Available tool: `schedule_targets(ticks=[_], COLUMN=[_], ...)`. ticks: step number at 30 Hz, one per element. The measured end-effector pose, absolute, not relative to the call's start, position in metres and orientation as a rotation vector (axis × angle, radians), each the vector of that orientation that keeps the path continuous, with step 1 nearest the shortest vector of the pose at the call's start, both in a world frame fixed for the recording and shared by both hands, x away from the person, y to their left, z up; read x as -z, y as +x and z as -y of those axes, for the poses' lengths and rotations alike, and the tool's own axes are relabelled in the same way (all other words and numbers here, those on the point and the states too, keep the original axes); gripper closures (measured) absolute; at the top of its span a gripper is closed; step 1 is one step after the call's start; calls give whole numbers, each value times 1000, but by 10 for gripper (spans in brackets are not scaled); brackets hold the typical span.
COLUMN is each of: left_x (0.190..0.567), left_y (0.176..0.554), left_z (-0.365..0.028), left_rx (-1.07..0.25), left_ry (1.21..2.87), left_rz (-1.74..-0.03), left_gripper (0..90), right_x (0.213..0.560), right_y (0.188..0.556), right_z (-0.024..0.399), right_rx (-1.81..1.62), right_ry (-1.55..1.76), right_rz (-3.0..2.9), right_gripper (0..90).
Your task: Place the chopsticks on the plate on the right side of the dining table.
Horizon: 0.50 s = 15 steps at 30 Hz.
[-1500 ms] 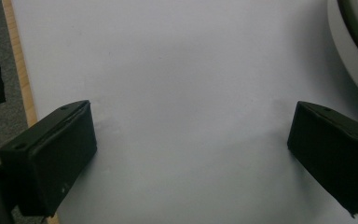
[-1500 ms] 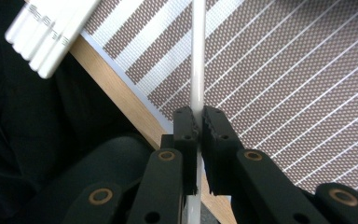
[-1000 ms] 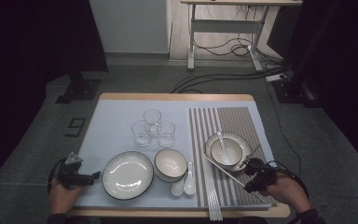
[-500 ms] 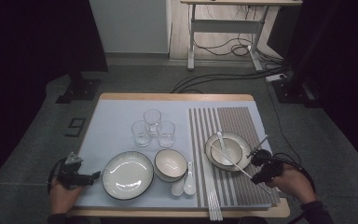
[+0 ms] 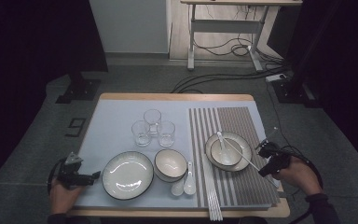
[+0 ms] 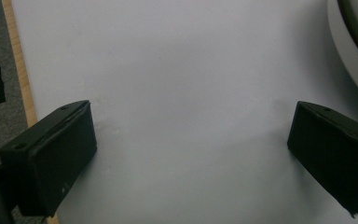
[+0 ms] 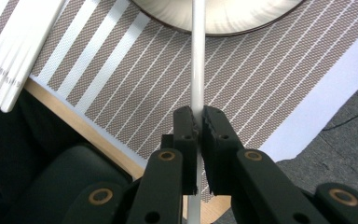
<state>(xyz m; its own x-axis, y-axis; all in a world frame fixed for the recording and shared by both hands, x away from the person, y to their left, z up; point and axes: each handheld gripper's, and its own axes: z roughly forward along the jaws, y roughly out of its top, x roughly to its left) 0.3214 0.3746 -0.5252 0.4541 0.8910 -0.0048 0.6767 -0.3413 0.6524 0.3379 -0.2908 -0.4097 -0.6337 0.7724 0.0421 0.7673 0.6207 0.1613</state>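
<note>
My right gripper [image 5: 262,169] is shut on a long white chopstick [image 5: 240,154] near the right edge of the striped mat [image 5: 242,119]. In the right gripper view the chopstick [image 7: 198,65] runs straight out from between the jaws and over the rim of a plate [image 7: 223,16]. That plate [image 5: 246,158] carries a small bowl [image 5: 225,151] and a white spoon [image 5: 221,138]. At the front left, my left gripper [image 5: 93,178] is held open low over the pale blue mat [image 6: 177,84], nothing between its jaws, just left of the large plate [image 5: 127,174].
Three glasses [image 5: 153,126] stand mid-table, and a bowl [image 5: 170,164] with two white spoons [image 5: 184,184] sits beside the large plate. A bundle of white chopsticks [image 5: 213,196] lies along the striped mat's front and overhangs the table edge [image 5: 177,213]; in the right gripper view the bundle [image 7: 18,51] lies at the upper left.
My right gripper has drawn to the right and a little farther back with the chopstick in it. The left gripper has stayed put.
</note>
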Motion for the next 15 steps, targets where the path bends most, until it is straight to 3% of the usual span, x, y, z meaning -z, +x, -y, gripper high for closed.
schedule_targets(ticks=[15], left_x=[525], left_y=[321], left_z=[-375], left_rx=[-477], left_ry=[2122], left_rz=[-1304], left_gripper=[9], right_x=[412], right_y=[360], right_z=[303], right_rx=[-205], right_ry=[1417], right_rz=[-2754], right_gripper=[844])
